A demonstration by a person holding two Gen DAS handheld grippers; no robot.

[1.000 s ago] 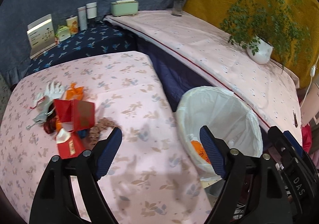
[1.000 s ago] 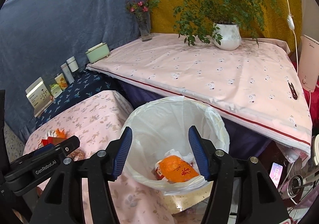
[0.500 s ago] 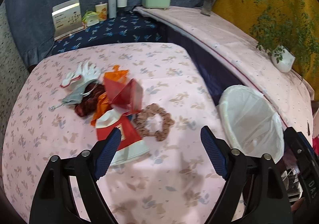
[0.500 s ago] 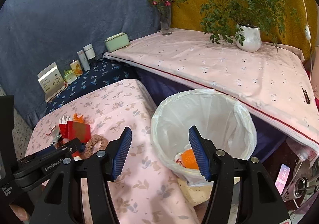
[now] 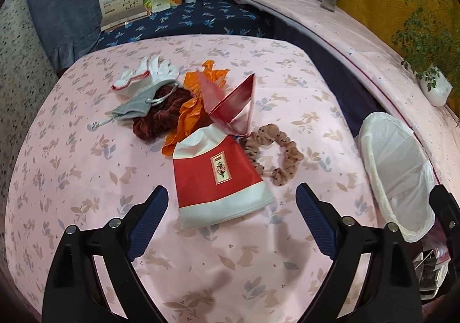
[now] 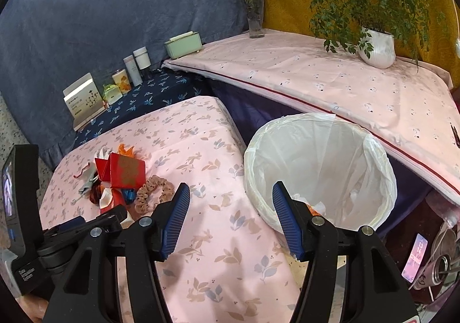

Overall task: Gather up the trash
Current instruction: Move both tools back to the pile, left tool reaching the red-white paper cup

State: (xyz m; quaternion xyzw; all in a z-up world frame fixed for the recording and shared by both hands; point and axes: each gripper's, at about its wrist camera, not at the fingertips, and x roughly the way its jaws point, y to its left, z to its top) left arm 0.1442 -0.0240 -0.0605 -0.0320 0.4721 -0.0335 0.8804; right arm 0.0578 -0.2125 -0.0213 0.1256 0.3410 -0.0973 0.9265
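We see our left gripper [image 5: 231, 209] above a red and white bag [image 5: 220, 176] on the pink tablecloth [image 5: 72, 179], jaws opening and empty, right gripper [image 6: 231, 218] part open, empty, beside the lined bin [image 6: 319, 173]

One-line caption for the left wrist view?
Left gripper, jaws opening and empty, over red-and-white bag in trash pile; bin at right.

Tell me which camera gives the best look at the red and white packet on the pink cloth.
The left wrist view: the red and white packet lies whole and unobstructed just ahead of the open left tongs, label visible. In the right wrist view, it is small and mostly hidden behind the left tool's body.
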